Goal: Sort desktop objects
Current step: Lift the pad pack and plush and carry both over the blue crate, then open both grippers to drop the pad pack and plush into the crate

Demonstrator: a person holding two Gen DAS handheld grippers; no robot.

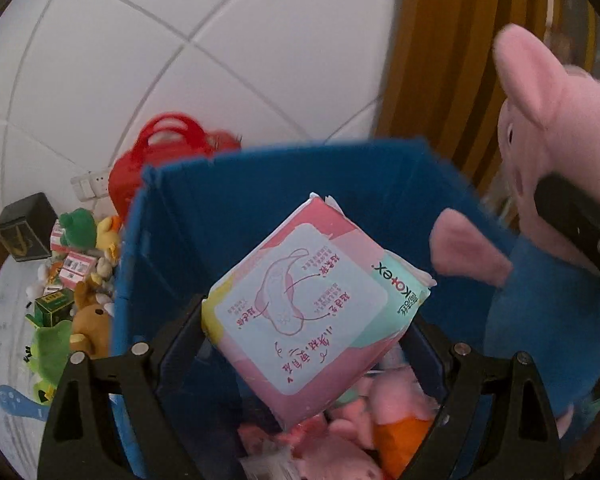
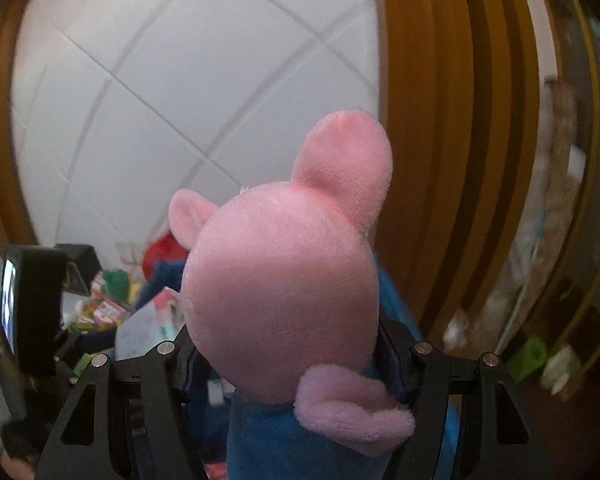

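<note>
My left gripper [image 1: 312, 332] is shut on a pink sanitary-pad packet [image 1: 312, 300] and holds it over a blue bin [image 1: 260, 184]. Pink soft toys and an orange piece lie in the bin's bottom [image 1: 380, 420]. My right gripper [image 2: 288, 344] is shut on a pink plush pig in blue clothes [image 2: 276, 280], seen from behind. The same pig [image 1: 556, 128] shows at the right of the left wrist view, just beyond the bin's right wall, with a black finger [image 1: 576, 224] across it. In the right wrist view the packet [image 2: 152, 320] and the left gripper's body [image 2: 32, 304] sit at lower left.
A heap of small plush toys and little boxes [image 1: 76, 272] lies on the table left of the bin, with a black box [image 1: 26, 226] and a red bag [image 1: 168, 152] behind. A white tiled wall [image 1: 140, 60] and a wooden frame [image 1: 452, 60] stand beyond.
</note>
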